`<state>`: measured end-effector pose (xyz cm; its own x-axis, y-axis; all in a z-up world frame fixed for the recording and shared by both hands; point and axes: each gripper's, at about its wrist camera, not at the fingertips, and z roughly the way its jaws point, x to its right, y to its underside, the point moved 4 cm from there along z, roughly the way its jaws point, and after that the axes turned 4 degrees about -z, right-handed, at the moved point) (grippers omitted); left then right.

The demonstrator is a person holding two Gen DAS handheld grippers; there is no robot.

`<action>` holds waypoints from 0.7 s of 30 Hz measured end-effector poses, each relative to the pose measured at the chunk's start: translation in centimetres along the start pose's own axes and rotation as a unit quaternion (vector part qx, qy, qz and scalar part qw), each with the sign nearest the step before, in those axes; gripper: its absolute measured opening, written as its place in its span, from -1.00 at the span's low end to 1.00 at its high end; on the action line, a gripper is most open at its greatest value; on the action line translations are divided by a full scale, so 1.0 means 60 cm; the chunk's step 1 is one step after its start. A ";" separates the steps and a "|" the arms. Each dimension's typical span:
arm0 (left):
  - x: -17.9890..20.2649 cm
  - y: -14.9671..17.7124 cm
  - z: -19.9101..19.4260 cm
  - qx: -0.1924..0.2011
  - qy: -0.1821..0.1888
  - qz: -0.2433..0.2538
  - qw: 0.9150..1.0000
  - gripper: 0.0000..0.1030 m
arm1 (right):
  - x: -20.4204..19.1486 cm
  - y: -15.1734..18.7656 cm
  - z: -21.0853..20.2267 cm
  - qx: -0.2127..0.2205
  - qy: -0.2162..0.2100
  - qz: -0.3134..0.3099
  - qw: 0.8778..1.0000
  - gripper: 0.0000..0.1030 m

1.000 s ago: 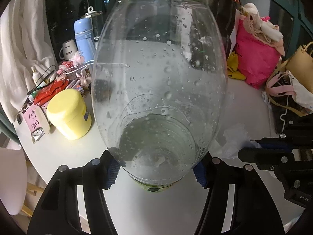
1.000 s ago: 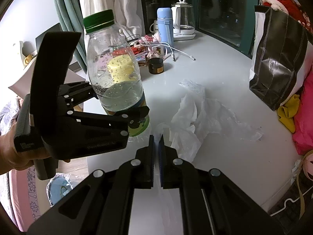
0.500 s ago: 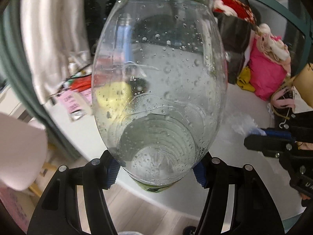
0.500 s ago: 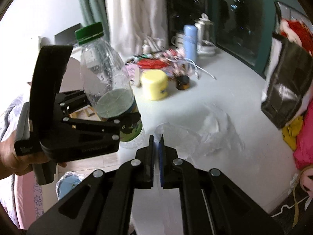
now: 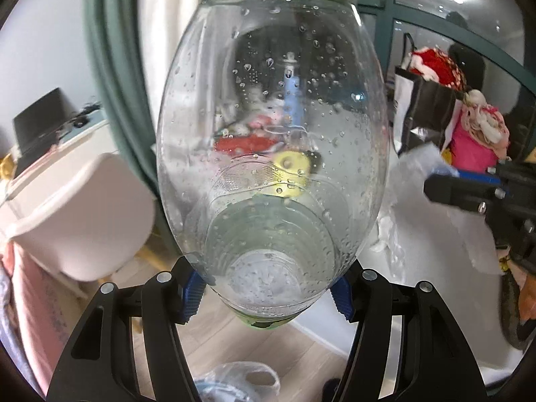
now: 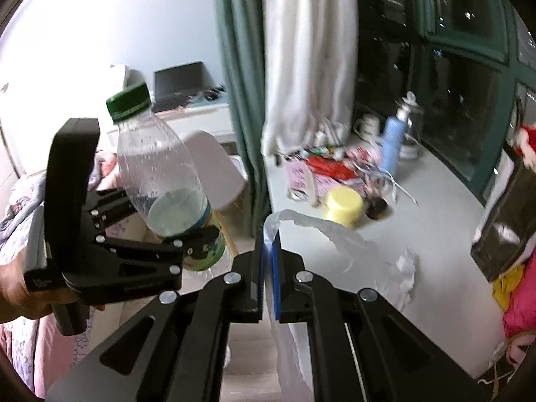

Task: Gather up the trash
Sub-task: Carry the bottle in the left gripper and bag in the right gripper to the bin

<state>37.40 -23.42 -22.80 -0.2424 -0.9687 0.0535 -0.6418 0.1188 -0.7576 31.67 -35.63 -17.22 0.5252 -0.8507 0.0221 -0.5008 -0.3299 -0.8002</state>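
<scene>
Left gripper (image 5: pixel 268 293) clamps the plastic bottle (image 5: pixel 271 140) low on its body, off the table edge. Right gripper (image 6: pixel 268 254) pinches the white bag (image 6: pixel 321 231). Advice: keep bottle upright, spread bag mouth underneath before release.

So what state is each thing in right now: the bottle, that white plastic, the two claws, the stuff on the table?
Bottle: capped, partly filled, tilted, held off the table.
Left claw: shut on the bottle's lower part.
Plastic bag: crumpled, one end pinched and lifted, the rest trailing onto the table.
Right claw: shut on the plastic bag.
Yellow jar: lid on, upright.
Blue flask: upright, closed.
</scene>
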 end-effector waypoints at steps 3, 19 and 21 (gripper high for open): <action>-0.029 0.017 -0.045 0.006 -0.013 -0.007 1.000 0.16 | -0.038 -0.019 -0.018 0.012 -0.012 -0.012 1.000 -0.88; -0.169 0.149 -0.219 -0.010 -0.082 -0.048 0.995 0.16 | -0.279 -0.021 -0.038 0.004 -0.122 -0.063 0.991 -0.88; -0.181 0.171 -0.231 -0.017 -0.088 -0.054 0.994 0.16 | -0.305 -0.010 -0.032 -0.008 -0.135 -0.068 0.988 -0.88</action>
<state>23.36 -8.68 -22.11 -0.0414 -0.9990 0.0156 -0.6816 0.0168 -0.7315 21.03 -20.65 -15.98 0.7522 -0.6581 -0.0336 -0.4220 -0.4418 -0.7917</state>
